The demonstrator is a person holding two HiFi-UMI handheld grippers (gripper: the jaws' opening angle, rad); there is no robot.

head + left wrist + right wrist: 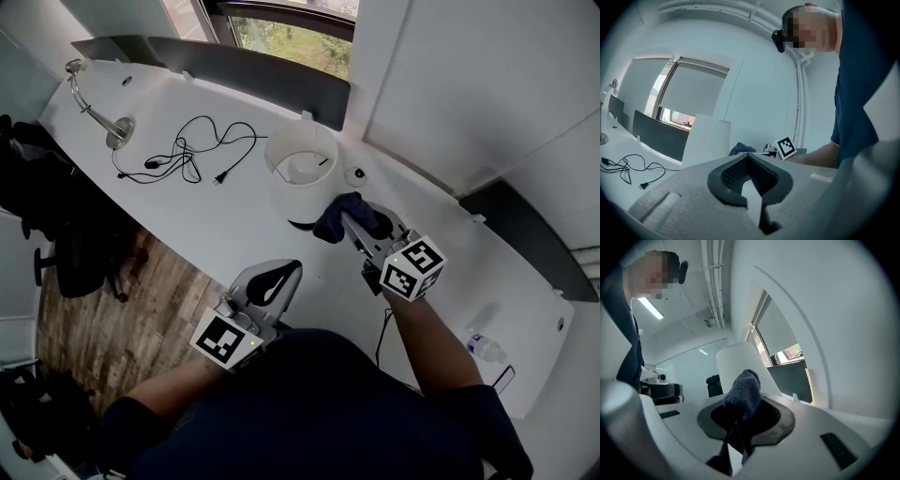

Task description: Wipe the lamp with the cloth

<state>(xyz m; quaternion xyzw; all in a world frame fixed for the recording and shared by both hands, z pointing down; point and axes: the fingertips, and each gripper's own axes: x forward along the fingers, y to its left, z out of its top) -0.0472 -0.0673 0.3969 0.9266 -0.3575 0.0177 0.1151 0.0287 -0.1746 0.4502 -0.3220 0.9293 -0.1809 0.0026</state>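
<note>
**Head view.** A long white table (234,239) runs across the frame. Near its middle stands the white lamp with a cylindrical fabric shade (302,172). A crumpled dark blue cloth (339,216) sits at the lower right side of the shade and appears to touch it. The right tool (354,225) has the cloth clamped between its jaws. The left tool (279,277) hangs at the near table edge, well apart from the lamp, with its jaws brought together and nothing in them. A loose black power cable (192,152) lies left of the lamp, and beyond it stands a chrome gooseneck fixture (98,117). A clear plastic bottle (487,349) lies at the far right.

**Left gripper view.** The left tool (747,156) shows its black ribbed pads meeting at the tips, with nothing held. Ahead stand the lamp shade (707,139), the cloth (742,148) beside it, and the right tool's marker cube (786,147). The cable (628,168) lies at lower left.

**Right gripper view.** The right tool (742,420) is closed on the cloth (743,392), which bulges out past the pads. The lamp shade (738,357) rises directly behind it, very close.
</note>
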